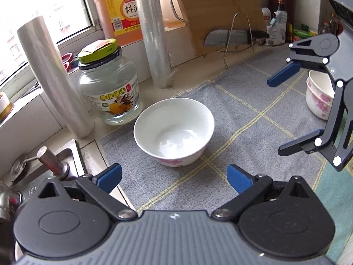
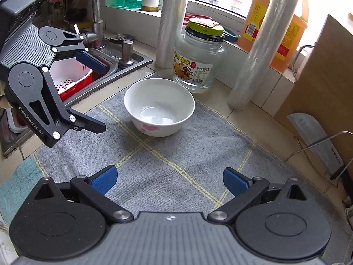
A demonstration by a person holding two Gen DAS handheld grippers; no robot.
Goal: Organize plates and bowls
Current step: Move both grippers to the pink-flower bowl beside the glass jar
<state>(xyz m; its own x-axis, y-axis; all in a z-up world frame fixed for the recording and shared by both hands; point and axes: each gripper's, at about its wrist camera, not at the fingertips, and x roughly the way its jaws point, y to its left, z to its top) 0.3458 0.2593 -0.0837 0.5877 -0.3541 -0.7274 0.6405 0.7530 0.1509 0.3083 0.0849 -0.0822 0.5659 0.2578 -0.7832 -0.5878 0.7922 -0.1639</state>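
Note:
A white bowl [image 1: 174, 130] with pink flowers stands upright and empty on the grey checked cloth [image 1: 253, 114]; it also shows in the right wrist view [image 2: 159, 106]. My left gripper [image 1: 174, 177] is open and empty, just short of the bowl. It appears in the right wrist view [image 2: 97, 95] at the left, beside the sink. My right gripper [image 2: 169, 180] is open and empty over the cloth, well short of the bowl. It appears in the left wrist view [image 1: 281, 114] at the right. Two stacked flowered bowls [image 1: 317, 99] stand behind it.
A glass jar [image 1: 110, 88] with a green lid stands just behind the bowl. Two cling-film rolls [image 1: 154, 33], an orange bottle [image 1: 119, 11], a cutting board [image 1: 220, 11] and a cleaver [image 1: 222, 38] on a wire stand line the back. The sink [image 2: 92, 75] with a red basin lies left.

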